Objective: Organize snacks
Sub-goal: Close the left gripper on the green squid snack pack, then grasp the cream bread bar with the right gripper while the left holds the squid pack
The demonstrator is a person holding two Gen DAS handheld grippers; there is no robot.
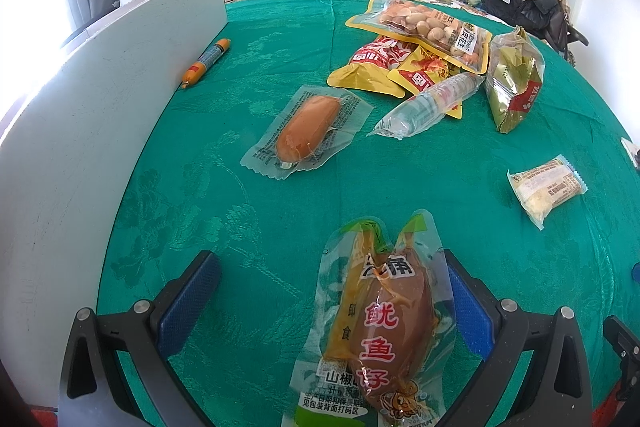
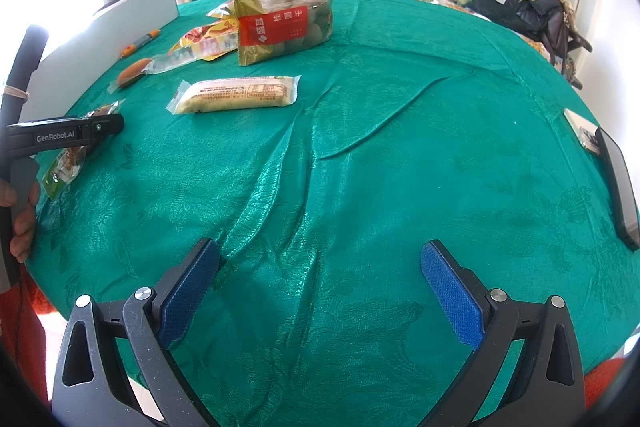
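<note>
A squid snack packet (image 1: 384,327), clear with a brown piece and red characters, lies on the green cloth (image 1: 260,227). My left gripper (image 1: 329,261) is open around it, and the packet sits close to the right blue pad (image 1: 466,303). In the right wrist view, the same packet (image 2: 66,163) shows under the left gripper's black body (image 2: 72,135). My right gripper (image 2: 320,249) stands open over bare green cloth (image 2: 360,167) with nothing between its fingers. A pale cake packet (image 2: 236,95) lies ahead of it to the left.
A white board (image 1: 100,107) stands along the left edge, with a thin sausage stick (image 1: 206,61) beside it. A wrapped sausage (image 1: 308,131), a clear tube packet (image 1: 432,103), yellow packs (image 1: 372,71), a peanut bag (image 1: 424,23) and a gold-green bag (image 1: 514,79) lie further back. A dark flat device (image 2: 618,187) sits at the right edge.
</note>
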